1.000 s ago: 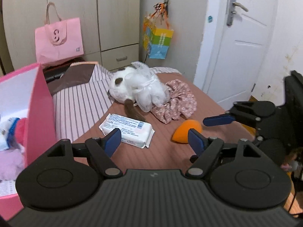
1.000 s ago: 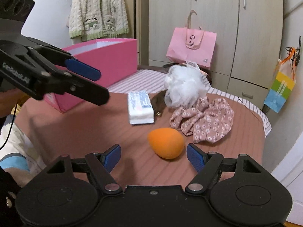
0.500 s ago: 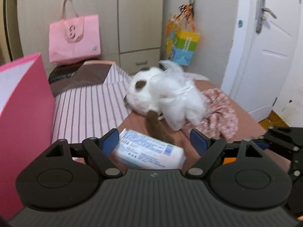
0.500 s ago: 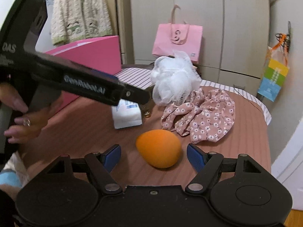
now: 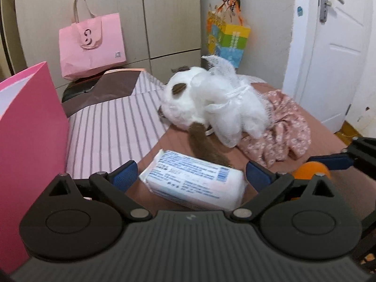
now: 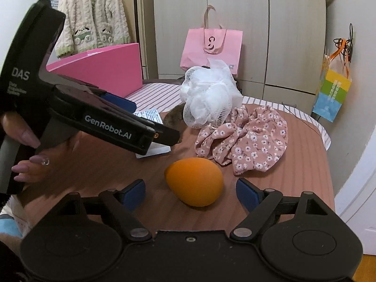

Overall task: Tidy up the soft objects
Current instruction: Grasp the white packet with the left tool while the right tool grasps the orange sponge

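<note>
While both my grippers sit low over the brown bedspread (image 6: pixel 305 155), free room is mostly on the right side, where bare cover runs to the bed's rounded edge near the white door (image 5: pixel 333 54). Far left, a striped sheet (image 5: pixel 105 136) lies bare btw the pink box (image 5: pixel 30 127) and the toys.

My left gripper (image 5: pixel 191 176) is wide open w/ nothing gripped; the wipes pack (image 5: pixel 195 183) lies btw its blue pads, close to both, but I can't tell if either touches. From the right cam, my left hand (image 6: pixel 28 155) wraps the handle and the tool slants down over the pack.

My right gripper (image 6: pixel 190 191) is wide open too, holding nothing; the orange sponge (image 6: pixel 195 181) sits on the cover btw the pads w/ gaps on both sides.

Farther off, the white mesh puff (image 6: pixel 209 98) rests against a white-and-brown plush toy (image 5: pixel 185 101), and the floral cloth (image 6: pixel 246 141) lies just right of them, near the sponge.

Box stands at far left; its inside isn't visible. A pink paper bag (image 5: pixel 91 44) stands by the wardrobe (image 5: pixel 169 16).
</note>
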